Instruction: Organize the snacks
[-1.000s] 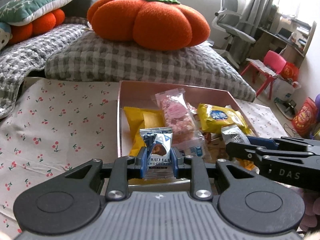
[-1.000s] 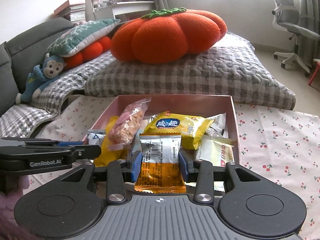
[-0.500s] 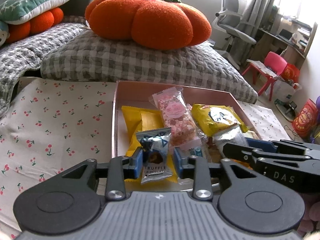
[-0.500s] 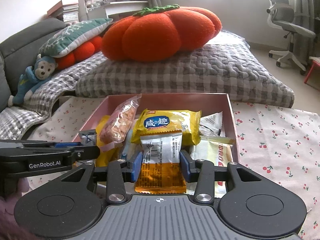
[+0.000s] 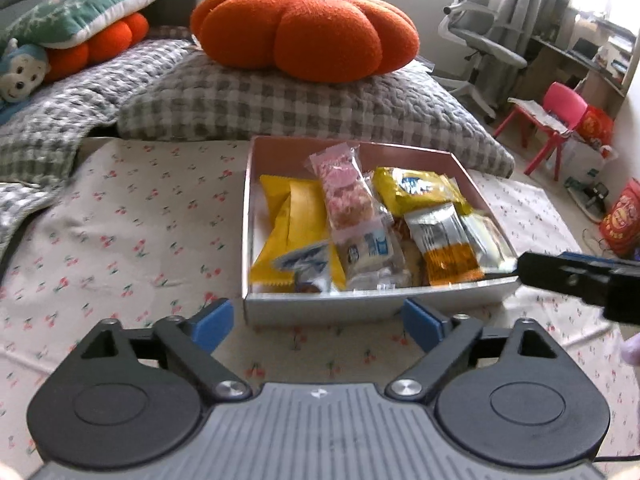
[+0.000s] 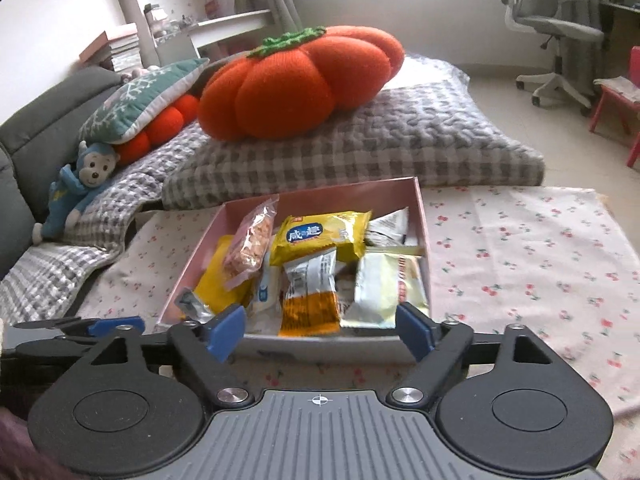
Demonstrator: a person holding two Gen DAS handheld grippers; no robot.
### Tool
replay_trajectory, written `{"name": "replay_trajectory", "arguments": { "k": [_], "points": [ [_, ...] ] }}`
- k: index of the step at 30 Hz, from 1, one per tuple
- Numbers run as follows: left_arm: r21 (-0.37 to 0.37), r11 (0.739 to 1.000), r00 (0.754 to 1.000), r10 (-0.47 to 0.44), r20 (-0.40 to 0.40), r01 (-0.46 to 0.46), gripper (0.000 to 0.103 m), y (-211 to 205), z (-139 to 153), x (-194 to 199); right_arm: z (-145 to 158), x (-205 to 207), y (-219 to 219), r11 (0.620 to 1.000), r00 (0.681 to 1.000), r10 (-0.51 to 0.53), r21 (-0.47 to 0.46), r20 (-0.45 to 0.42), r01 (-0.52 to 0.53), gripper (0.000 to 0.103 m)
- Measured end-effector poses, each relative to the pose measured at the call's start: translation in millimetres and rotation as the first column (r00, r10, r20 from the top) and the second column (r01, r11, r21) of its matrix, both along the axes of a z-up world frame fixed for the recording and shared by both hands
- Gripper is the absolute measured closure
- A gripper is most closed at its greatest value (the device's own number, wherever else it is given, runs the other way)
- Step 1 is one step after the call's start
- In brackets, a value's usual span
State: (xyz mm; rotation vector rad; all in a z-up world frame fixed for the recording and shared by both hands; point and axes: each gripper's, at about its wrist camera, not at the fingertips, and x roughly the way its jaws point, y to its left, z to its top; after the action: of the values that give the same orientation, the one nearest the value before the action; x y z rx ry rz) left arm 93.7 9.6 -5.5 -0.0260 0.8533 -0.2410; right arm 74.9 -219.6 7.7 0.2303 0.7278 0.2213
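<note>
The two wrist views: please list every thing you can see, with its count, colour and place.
box: one, pink, on the cherry cloth
snack packets: several, mostly yellow, white and orange, inside the box
cherry cloth: one, white with red cherries, under the box
pumpkin cushion: one, orange, on the checked pillow
checked pillow: one, grey and white, behind the box
monkey toy: one, blue, far left
office chair: one, grey, far right
left gripper: black, blue pads, opening, nothing between them
right gripper: same, opening, nothing between them
</note>
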Motion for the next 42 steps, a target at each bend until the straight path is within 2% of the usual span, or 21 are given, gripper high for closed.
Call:
{"name": "replay_trajectory", "arguments": {
  "k": [4,8,10,12,15,21,29,42],
  "points": [
    [0.042,0.999,1.000,0.023,-0.006,-0.023,0.008,-0.7,5.7,-22.2,9.2,-22.3,-1.0,1.000,0.999,-0.025,-0.008,-0.035,0.025,0.013],
    [0.059,0.997,0.999,0.046,-0.016,-0.045,0.005,-1.1,12.6,-45.2,9.5,-41.5,5.1,0.998,0.995,-0.042,-0.056,-0.089,0.038,0.012],
    [0.079,0.995,0.998,0.059,-0.008,-0.059,0.000,-3.3,14.9,-54.0,6.8,-49.5,4.5,0.996,0.992,-0.075,-0.051,-0.106,0.070,0.008],
    [0.102,0.991,0.996,0.085,0.004,-0.085,0.000,-5.5,14.1,-61.0,2.3,-56.6,2.5,0.995,0.988,-0.096,-0.040,-0.124,0.092,0.007],
    [0.098,0.990,0.995,0.099,-0.006,-0.098,0.000,-6.7,9.7,-68.4,-6.6,-65.4,1.6,0.991,0.982,-0.124,-0.059,-0.144,0.116,0.007],
    [0.113,0.988,0.993,0.108,-0.044,-0.102,0.000,-10.1,5.8,-70.1,-16.5,-73.1,3.4,0.987,0.978,-0.134,-0.112,-0.162,0.117,0.007],
    [0.136,0.982,0.990,0.138,-0.037,-0.131,0.000,-12.6,4.3,-66.1,-19.7,-67.6,10.6,0.983,0.974,-0.133,-0.149,-0.184,0.107,0.007],
    [0.141,0.982,0.988,0.135,-0.069,-0.124,0.000,-13.1,-1.5,-65.1,-24.8,-62.7,17.4,0.983,0.970,-0.125,-0.156,-0.206,0.093,0.007]
  ]
}}
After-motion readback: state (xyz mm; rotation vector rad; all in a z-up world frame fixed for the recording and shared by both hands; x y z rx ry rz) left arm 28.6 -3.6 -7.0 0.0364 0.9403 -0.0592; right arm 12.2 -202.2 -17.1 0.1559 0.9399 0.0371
